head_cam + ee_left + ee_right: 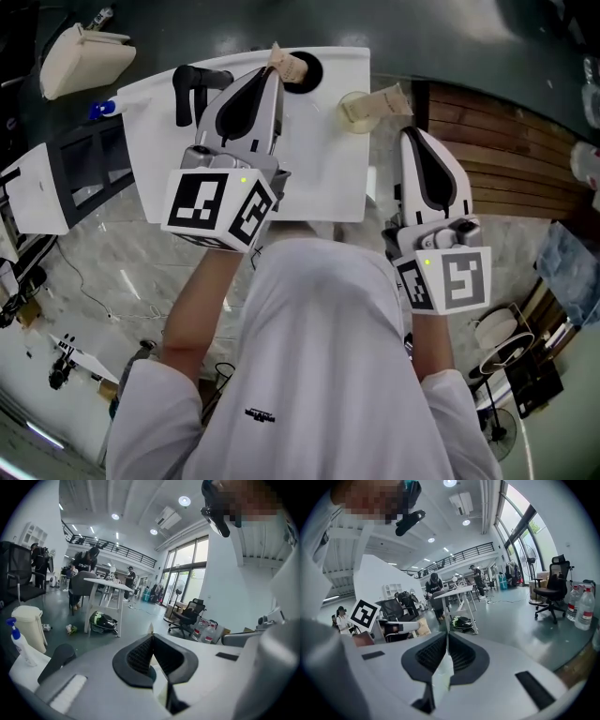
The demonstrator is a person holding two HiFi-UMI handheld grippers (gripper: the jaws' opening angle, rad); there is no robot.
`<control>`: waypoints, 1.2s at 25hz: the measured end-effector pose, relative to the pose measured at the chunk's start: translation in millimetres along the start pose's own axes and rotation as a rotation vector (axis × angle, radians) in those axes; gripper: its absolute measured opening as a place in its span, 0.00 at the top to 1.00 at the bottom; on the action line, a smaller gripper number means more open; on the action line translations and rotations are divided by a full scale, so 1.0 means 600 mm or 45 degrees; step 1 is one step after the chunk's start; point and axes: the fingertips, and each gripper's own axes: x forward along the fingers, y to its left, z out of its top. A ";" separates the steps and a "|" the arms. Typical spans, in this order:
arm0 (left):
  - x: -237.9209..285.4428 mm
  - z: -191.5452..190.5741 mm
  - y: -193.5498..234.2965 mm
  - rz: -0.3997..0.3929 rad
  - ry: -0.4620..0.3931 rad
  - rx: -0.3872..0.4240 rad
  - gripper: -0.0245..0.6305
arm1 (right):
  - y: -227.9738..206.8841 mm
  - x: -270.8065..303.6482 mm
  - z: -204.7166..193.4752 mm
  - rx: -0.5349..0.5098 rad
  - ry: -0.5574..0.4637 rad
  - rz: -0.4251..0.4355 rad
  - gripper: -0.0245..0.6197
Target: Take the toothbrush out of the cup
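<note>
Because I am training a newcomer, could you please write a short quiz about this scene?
1. True or false: the left gripper is shut on a toothbrush.
2. Which gripper is nearer the clear round plastic cup? A) left gripper B) right gripper
3. Fill in: in the head view, the spray bottle with the blue trigger stands at the white tabletop's ____ side.
Key: 1 false, its jaws are shut with nothing between them; 2 B; 3 left.
</note>
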 end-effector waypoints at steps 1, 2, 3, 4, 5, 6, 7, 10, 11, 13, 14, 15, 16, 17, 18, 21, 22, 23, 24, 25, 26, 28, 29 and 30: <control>0.003 -0.005 0.002 0.002 0.003 -0.004 0.95 | -0.001 0.001 -0.003 0.001 0.004 -0.001 0.94; 0.006 -0.010 0.004 0.004 0.009 -0.007 0.95 | -0.002 0.003 -0.004 0.002 0.007 -0.002 0.94; 0.009 -0.016 0.006 0.005 0.016 -0.009 0.95 | -0.002 0.004 -0.006 0.004 0.009 -0.004 0.94; 0.011 -0.023 0.008 0.005 0.024 -0.012 0.95 | -0.003 0.004 -0.008 0.006 0.012 -0.005 0.94; 0.014 -0.030 0.009 0.005 0.032 -0.016 0.95 | -0.004 0.005 -0.010 0.009 0.015 -0.006 0.94; 0.017 -0.037 0.011 0.005 0.040 -0.023 0.95 | -0.005 0.006 -0.013 0.011 0.019 -0.007 0.94; 0.020 -0.043 0.013 0.005 0.048 -0.032 0.95 | -0.006 0.007 -0.017 0.014 0.023 -0.006 0.94; 0.026 -0.060 0.021 0.016 0.061 -0.049 0.95 | -0.006 0.009 -0.030 0.022 0.037 0.000 0.94; 0.027 -0.065 0.023 0.022 0.064 -0.049 0.95 | -0.006 0.009 -0.033 0.024 0.040 0.000 0.94; 0.028 -0.072 0.029 0.039 0.065 -0.042 0.95 | -0.006 0.007 -0.038 0.027 0.044 0.002 0.94; 0.028 -0.074 0.031 0.046 0.064 -0.037 0.95 | -0.005 0.007 -0.039 0.027 0.045 0.003 0.94; 0.028 -0.075 0.033 0.051 0.061 -0.034 0.95 | -0.004 0.006 -0.040 0.027 0.046 0.005 0.94; 0.028 -0.075 0.035 0.056 0.058 -0.033 0.95 | -0.003 0.005 -0.040 0.026 0.046 0.007 0.94; 0.028 -0.075 0.038 0.062 0.057 -0.031 0.95 | -0.001 0.004 -0.040 0.025 0.046 0.009 0.94; 0.027 -0.076 0.041 0.071 0.057 -0.028 0.95 | 0.001 0.004 -0.040 0.024 0.045 0.012 0.94; 0.023 -0.077 0.046 0.095 0.065 -0.011 0.95 | 0.008 0.001 -0.041 0.022 0.040 0.020 0.94; 0.021 -0.078 0.047 0.100 0.068 -0.006 0.95 | 0.010 0.000 -0.042 0.021 0.038 0.022 0.94; 0.019 -0.078 0.047 0.104 0.070 -0.002 0.95 | 0.012 -0.003 -0.042 0.021 0.036 0.024 0.94; 0.017 -0.078 0.048 0.109 0.071 0.002 0.95 | 0.014 -0.005 -0.042 0.021 0.033 0.026 0.94; 0.014 -0.078 0.048 0.116 0.071 0.006 0.95 | 0.015 -0.007 -0.041 0.022 0.031 0.027 0.94; 0.011 -0.077 0.049 0.125 0.070 0.010 0.91 | 0.016 -0.009 -0.041 0.023 0.028 0.028 0.94; 0.004 -0.075 0.049 0.138 0.068 0.017 0.84 | 0.018 -0.015 -0.040 0.021 0.022 0.029 0.94; -0.001 -0.074 0.049 0.141 0.067 0.020 0.83 | 0.020 -0.018 -0.039 0.018 0.018 0.029 0.94; -0.005 -0.072 0.048 0.144 0.064 0.024 0.82 | 0.021 -0.022 -0.038 0.016 0.015 0.029 0.94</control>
